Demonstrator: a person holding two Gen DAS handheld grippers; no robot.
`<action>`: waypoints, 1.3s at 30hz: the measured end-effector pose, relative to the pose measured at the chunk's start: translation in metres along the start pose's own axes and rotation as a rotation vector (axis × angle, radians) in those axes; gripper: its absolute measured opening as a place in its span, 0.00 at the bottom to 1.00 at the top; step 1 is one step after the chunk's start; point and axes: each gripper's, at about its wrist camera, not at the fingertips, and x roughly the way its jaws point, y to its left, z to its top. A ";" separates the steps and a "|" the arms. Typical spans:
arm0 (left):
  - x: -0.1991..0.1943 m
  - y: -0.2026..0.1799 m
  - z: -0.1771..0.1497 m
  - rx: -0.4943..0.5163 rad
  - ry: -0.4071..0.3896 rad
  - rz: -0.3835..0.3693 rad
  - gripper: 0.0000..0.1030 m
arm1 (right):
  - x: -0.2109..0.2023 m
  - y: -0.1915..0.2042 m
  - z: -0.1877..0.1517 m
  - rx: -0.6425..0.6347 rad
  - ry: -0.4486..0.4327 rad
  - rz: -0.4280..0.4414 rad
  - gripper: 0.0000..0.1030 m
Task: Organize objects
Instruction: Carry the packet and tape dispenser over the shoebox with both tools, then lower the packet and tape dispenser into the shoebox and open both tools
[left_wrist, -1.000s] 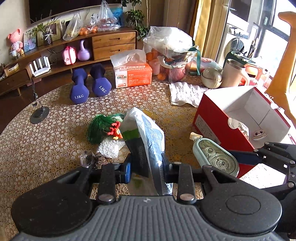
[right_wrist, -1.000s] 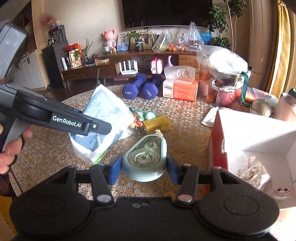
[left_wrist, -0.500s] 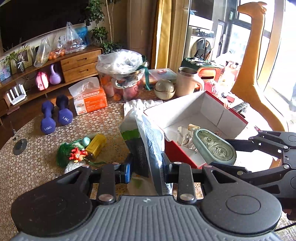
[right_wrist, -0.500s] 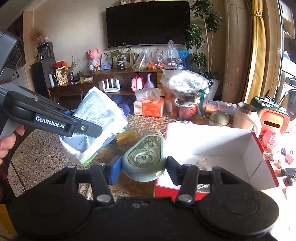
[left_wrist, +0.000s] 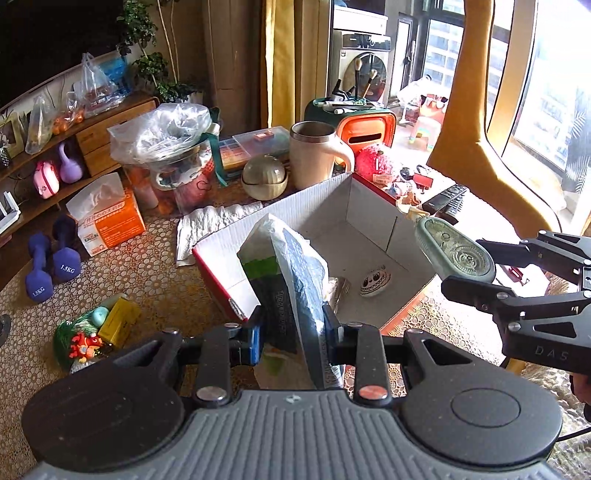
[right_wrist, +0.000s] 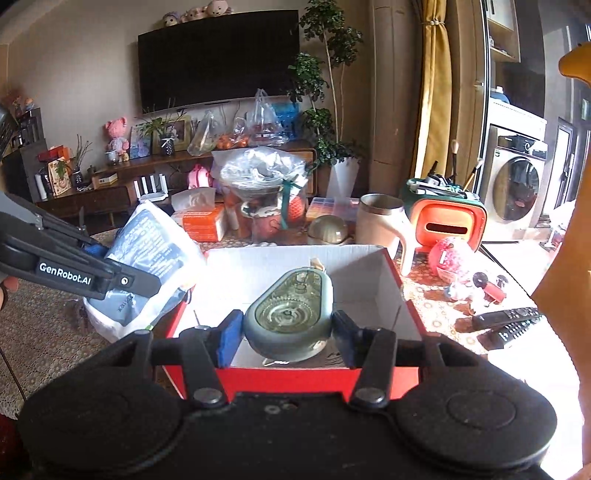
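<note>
The left hand-held gripper (left_wrist: 293, 334) clamps a crinkly white-and-blue plastic packet (left_wrist: 291, 273) above the red-sided, white-lined cardboard box (right_wrist: 391, 273); the right hand-held gripper (right_wrist: 286, 332) grips a smooth grey-green teardrop-shaped plastic dispenser (right_wrist: 291, 310) over it.

Plastic packet (left_wrist: 291, 273): white, dark-blue and green, standing on edge, clamped between the left gripper (left_wrist: 293, 334) fingers beside the box's near-left corner
Tape dispenser (right_wrist: 290, 312): grey-green oval with visible gears, held over the red, white-lined open box (right_wrist: 391, 266)
</note>
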 end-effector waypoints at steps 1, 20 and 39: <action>0.005 -0.004 0.003 0.007 0.007 -0.002 0.29 | 0.002 -0.005 0.000 0.004 0.001 -0.007 0.49; 0.137 -0.031 0.030 0.025 0.234 0.154 0.29 | 0.111 -0.049 0.003 0.027 0.140 -0.022 0.49; 0.178 -0.031 0.024 0.030 0.322 0.157 0.32 | 0.161 -0.051 -0.020 -0.066 0.363 -0.002 0.50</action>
